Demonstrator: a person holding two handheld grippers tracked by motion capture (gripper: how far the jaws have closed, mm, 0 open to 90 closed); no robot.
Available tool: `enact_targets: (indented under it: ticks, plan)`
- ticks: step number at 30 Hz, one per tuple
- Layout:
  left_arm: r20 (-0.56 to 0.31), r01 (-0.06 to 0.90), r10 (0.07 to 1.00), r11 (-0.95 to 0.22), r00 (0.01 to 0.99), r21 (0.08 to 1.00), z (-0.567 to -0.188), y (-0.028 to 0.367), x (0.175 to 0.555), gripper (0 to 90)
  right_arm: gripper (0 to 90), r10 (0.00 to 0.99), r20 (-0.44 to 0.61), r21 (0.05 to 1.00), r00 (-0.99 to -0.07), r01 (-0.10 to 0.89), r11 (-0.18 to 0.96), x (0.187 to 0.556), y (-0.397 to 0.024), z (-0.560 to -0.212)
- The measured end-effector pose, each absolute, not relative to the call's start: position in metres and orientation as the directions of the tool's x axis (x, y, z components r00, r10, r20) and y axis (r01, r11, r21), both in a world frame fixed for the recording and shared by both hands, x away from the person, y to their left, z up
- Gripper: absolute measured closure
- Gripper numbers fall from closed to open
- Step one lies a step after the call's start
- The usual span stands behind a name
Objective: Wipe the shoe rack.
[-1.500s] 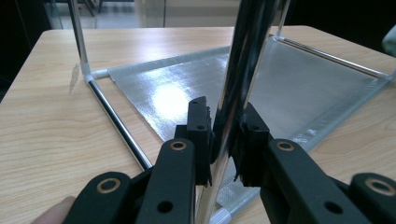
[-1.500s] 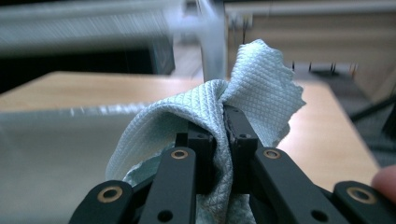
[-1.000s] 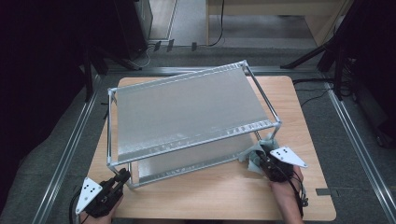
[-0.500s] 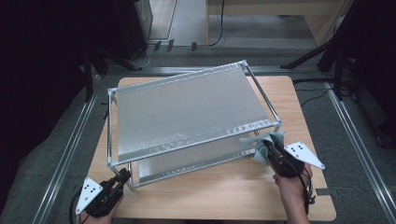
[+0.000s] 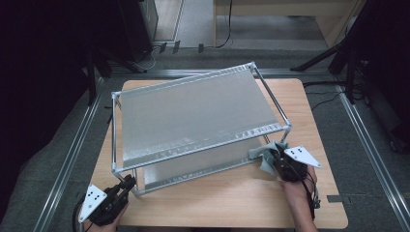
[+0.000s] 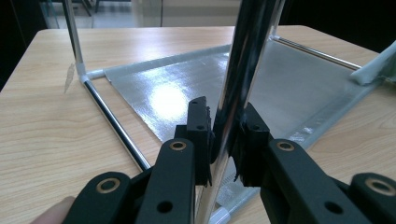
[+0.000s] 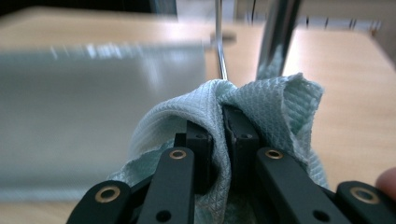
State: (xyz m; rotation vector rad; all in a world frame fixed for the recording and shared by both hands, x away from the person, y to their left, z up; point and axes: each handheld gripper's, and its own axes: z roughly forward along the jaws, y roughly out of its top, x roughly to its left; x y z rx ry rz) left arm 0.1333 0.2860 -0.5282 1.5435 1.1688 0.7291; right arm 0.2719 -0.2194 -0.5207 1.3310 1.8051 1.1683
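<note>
Metal two-tier rack (image 5: 193, 113) found standing askew on wooden surface (image 5: 232, 198), silvery shelf panels on both tiers. Left hand-held gripper (image 5: 126, 182) at the near left corner – clamped on the rack's chrome corner post (image 6: 233, 112), pads pressing the tube from both sides. Lower shelf panel (image 6: 196, 88) seen beyond that post, glare spot on it. Right hand-held gripper (image 5: 273, 153) at the near right corner of the rack, low down beside the bottom tier – clenched on pale green cloth (image 7: 261, 100), fabric bunched between and over the black pads. Cloth (image 5: 265, 160) noted touching or just beside the rack's near right post (image 7: 275, 37); contact not confirmable owing to blur. Grey three-cornered plates noted on top of both tools. Dark floor and rails around the surface.
</note>
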Motion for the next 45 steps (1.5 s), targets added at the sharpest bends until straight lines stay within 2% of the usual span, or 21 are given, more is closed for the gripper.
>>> enact_targets:
  ticks: [3,6,12,16,18,22,25,27,30,31,33,36,38,43,45]
  plan:
    - [-0.107,0.314,0.932,-0.008,0.347,0.949,-0.528,0.286,0.133,79.0,82.3,0.949,0.028,0.882,-0.314,0.455,0.125,0.275,-0.217,-0.529]
    - [-0.109,0.314,0.932,-0.006,0.346,0.949,-0.528,0.286,0.133,79.0,82.8,0.952,0.028,0.886,-0.306,0.449,0.118,0.274,-0.218,-0.526]
    - [-0.11,0.316,0.931,-0.006,0.348,0.949,-0.528,0.285,0.134,79.0,83.4,0.953,0.039,0.945,-0.302,0.321,0.063,0.26,-0.224,-0.486]
    - [-0.122,0.32,0.927,0.002,0.355,0.947,-0.528,0.282,0.133,78.8,83.2,0.958,0.002,0.968,-0.287,0.24,0.07,0.247,-0.232,-0.462]
    - [-0.121,0.322,0.924,-0.002,0.363,0.947,-0.528,0.28,0.132,78.8,83.0,0.957,0.007,0.961,-0.289,0.267,0.073,0.243,-0.24,-0.46]
    - [-0.125,0.323,0.911,-0.009,0.393,0.946,-0.528,0.275,0.131,78.6,83.2,0.946,0.095,0.929,-0.311,0.368,0.028,0.235,-0.257,-0.479]
    - [-0.115,0.323,0.907,-0.024,0.405,0.946,-0.527,0.268,0.128,78.5,82.7,0.92,0.072,0.903,-0.385,0.417,0.104,0.229,-0.261,-0.504]
    - [-0.103,0.318,0.905,-0.037,0.414,0.947,-0.526,0.264,0.128,78.6,78.0,0.914,0.016,0.864,-0.406,0.465,0.192,0.228,-0.264,-0.521]
    - [-0.11,0.32,0.9,-0.035,0.422,0.947,-0.526,0.262,0.127,78.4,56.6,0.922,-0.052,0.791,-0.383,0.548,0.272,0.228,-0.274,-0.542]
    - [-0.117,0.321,0.898,-0.028,0.423,0.947,-0.527,0.263,0.128,78.1,49.8,0.932,-0.072,0.776,-0.355,0.568,0.276,0.228,-0.277,-0.544]
    - [-0.129,0.325,0.897,-0.018,0.424,0.946,-0.527,0.264,0.128,76.9,37.5,0.947,-0.033,0.785,-0.32,0.578,0.223,0.225,-0.285,-0.538]
    - [-0.134,0.323,0.893,-0.012,0.429,0.946,-0.526,0.264,0.128,73.5,27.7,0.945,0.013,0.822,-0.327,0.542,0.176,0.214,-0.292,-0.521]
    - [-0.133,0.32,0.892,-0.013,0.431,0.947,-0.526,0.264,0.128,71.7,25.2,0.936,0.017,0.847,-0.351,0.503,0.173,0.204,-0.293,-0.506]
    - [-0.134,0.322,0.89,-0.016,0.437,0.947,-0.527,0.263,0.13,70.5,31.9,0.937,0.02,0.914,-0.349,0.385,0.124,0.2,-0.282,-0.479]
    - [-0.129,0.321,0.889,-0.021,0.439,0.947,-0.526,0.262,0.129,70.5,32.0,0.942,0.022,0.91,-0.335,0.398,0.12,0.206,-0.272,-0.484]
